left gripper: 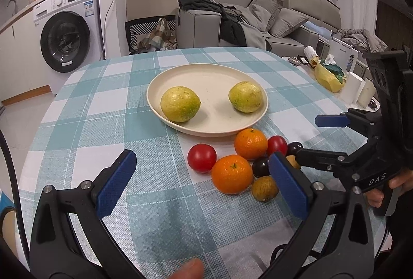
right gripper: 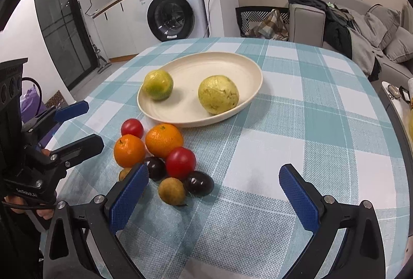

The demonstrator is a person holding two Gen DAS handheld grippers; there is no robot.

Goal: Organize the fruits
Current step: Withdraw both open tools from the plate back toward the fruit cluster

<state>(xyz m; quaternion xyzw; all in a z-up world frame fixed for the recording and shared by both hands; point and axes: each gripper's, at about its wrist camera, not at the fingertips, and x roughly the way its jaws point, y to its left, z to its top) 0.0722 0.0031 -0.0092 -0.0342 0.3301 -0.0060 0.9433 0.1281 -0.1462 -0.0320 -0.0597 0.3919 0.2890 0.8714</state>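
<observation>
Sorting under way: two yellow-green fruits (left gripper: 180, 103) on plate (left gripper: 206, 69), small-fruit cluster (left gripper: 240, 162) on desk at plate's 5 o'clock; left tool (left gripper: 201, 183) and right tool (right gripper: 214, 191) both spread, empty; next likely lift nearest orange (left gripper: 231, 173).

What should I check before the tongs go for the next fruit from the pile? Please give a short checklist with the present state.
1. Left tongs open and holding nothing: ok.
2. Right tongs open and holding nothing: ok.
3. Plate has free room: ok, only two yellow-green fruits lie in it.
4. Pile is in front of both tongs: ok, the front orange lies near the left tongs.
5. Fruits in the pile stand apart for a clean grasp: not ok, oranges, red fruits and dark fruits touch one another.
6. Both tongs clear of each other: ok, though the right one sits close beside the pile.
</observation>
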